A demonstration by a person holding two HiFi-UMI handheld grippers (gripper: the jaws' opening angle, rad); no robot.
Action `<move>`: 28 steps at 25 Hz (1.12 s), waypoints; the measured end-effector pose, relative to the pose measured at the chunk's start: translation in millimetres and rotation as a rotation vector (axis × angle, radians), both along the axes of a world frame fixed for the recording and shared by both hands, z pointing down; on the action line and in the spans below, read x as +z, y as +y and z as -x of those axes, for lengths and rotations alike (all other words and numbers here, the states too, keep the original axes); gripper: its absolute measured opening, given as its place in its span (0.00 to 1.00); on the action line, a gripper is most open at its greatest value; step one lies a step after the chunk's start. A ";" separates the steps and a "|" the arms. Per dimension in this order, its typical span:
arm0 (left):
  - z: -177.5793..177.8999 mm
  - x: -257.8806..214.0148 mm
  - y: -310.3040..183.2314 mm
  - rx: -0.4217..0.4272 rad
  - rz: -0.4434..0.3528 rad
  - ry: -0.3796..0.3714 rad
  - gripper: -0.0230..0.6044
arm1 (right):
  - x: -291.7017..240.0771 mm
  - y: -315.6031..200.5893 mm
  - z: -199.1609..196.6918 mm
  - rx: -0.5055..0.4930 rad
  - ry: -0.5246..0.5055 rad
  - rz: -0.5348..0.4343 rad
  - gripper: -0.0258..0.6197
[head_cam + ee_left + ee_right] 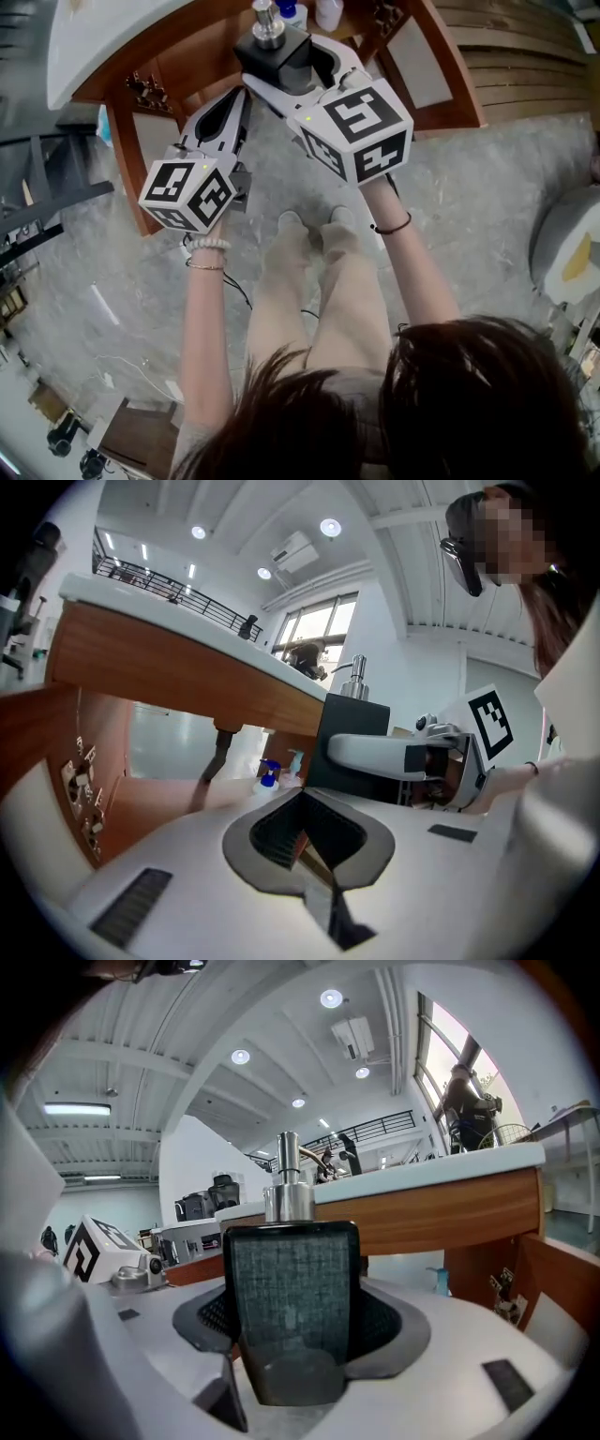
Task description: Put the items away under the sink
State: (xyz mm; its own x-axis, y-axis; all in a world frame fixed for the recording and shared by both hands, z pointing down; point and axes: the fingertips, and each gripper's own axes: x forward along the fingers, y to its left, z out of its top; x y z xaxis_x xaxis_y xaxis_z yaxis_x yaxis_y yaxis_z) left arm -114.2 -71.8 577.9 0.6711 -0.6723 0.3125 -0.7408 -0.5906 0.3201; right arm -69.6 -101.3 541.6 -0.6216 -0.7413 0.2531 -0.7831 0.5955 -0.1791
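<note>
The black soap dispenser (277, 49) is held upright, pump up, gripped by its body in the right gripper (292, 62), just short of the open cabinet (120, 141) under the sink (103, 33), whose opening lies straight ahead on the far side. The left gripper (236, 101), to its left, is closed on nothing. What seem to be bottles (291, 11) already stand deep inside.

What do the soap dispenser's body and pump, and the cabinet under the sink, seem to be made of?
Soap dispenser body: dark, smooth, faintly glossy; probably glass or hard plastic.
Pump: mirror-bright silver with reflections; metal or chromed plastic.
Cabinet: reddish-brown, satin; wood or wood veneer.
</note>
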 end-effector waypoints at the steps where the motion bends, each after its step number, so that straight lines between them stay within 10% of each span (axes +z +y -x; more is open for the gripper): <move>1: 1.0 6.2 -2.8 -0.008 -0.003 0.001 0.04 | 6.8 -2.3 1.2 -0.005 0.000 -0.003 0.54; 28: 50.9 115.6 -71.2 -0.125 -0.109 0.000 0.04 | 126.4 -74.8 58.9 -0.110 0.006 -0.133 0.54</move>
